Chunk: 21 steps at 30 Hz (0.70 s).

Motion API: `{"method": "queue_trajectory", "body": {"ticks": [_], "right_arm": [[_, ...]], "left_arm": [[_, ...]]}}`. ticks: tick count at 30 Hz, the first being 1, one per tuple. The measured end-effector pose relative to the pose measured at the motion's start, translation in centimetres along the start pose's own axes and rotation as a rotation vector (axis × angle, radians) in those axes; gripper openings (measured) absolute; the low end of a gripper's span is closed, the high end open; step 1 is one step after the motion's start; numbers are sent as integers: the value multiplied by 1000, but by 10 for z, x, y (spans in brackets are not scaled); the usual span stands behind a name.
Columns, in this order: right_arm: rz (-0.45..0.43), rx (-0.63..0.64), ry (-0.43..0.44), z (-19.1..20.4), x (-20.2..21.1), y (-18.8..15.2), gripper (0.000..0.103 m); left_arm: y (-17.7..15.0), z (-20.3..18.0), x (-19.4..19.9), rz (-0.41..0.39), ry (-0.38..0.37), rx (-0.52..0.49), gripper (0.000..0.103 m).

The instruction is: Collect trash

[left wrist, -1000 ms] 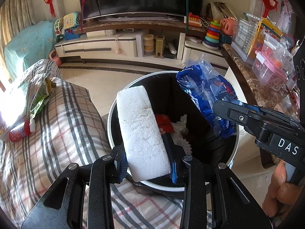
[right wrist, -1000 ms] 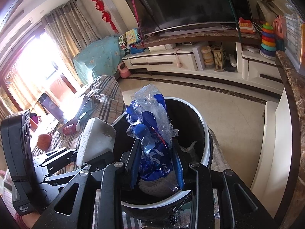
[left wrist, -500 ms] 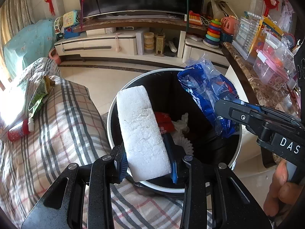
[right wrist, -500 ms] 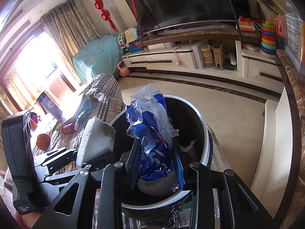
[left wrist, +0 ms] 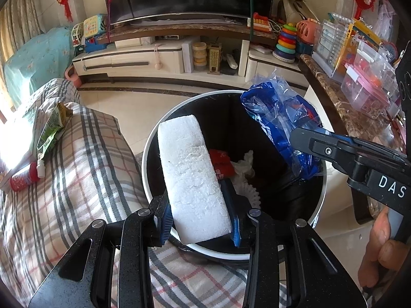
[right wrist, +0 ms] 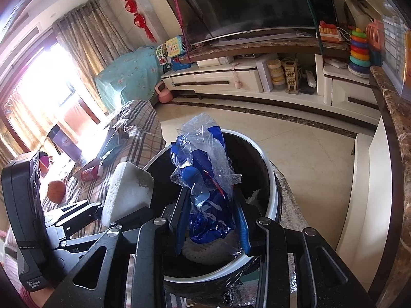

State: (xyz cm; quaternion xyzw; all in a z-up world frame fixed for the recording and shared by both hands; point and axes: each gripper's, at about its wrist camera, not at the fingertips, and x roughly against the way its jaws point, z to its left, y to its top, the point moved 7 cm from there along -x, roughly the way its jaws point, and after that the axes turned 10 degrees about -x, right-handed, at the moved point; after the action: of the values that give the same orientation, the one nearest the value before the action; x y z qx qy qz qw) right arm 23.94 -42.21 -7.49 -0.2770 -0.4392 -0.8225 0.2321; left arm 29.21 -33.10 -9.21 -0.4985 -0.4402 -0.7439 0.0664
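The left tool (left wrist: pixel 197 224) pinches the near end of a long white block of polystyrene foam (left wrist: pixel 191 177) between its blue-padded fingers (left wrist: pixel 162 222), and the block slants up and forward over the near rim of a round black-lined trash bin with a white rim (left wrist: pixel 154 138). The right tool (right wrist: pixel 211 222) is pressed together on a crumpled blue and clear plastic wrapper (right wrist: pixel 205 179), which stands up between its fingers (right wrist: pixel 243 227) above the bin's open mouth; from the left wrist view the same wrapper hangs over the bin's right side, gripped by the right tool coming in from that edge. Inside the bin lie a red packet (left wrist: pixel 221 163) and some white crumpled waste (left wrist: pixel 244 169). The bin stands just beside a sofa under a grey and red plaid cover (left wrist: pixel 77 179), on which rest a green snack packet (left wrist: pixel 50 131) and a small red bottle with a white cap (left wrist: pixel 24 178), both well apart from the tools.
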Motion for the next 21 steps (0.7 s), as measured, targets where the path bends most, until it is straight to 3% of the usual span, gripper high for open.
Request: {"method": "queue_trajectory", "body": {"ticks": [4, 6, 9, 15, 21], "right_arm": [[-3, 0, 1, 0, 1, 1, 36], [-2, -3, 5, 1, 1, 3, 46], [-4, -17, 21, 1, 3, 4, 52], [-20, -29, 44, 6, 15, 0, 68], [-72, -48, 75, 14, 41, -14, 86]], "left_arm": [[0, -1, 0, 3, 3, 1, 37], [-1, 0, 2, 2, 3, 4, 57], [-2, 2, 9, -19, 20, 3, 75], [-12, 13, 27, -44, 37, 28, 78], [-48, 28, 57, -97, 22, 132, 82]]}}
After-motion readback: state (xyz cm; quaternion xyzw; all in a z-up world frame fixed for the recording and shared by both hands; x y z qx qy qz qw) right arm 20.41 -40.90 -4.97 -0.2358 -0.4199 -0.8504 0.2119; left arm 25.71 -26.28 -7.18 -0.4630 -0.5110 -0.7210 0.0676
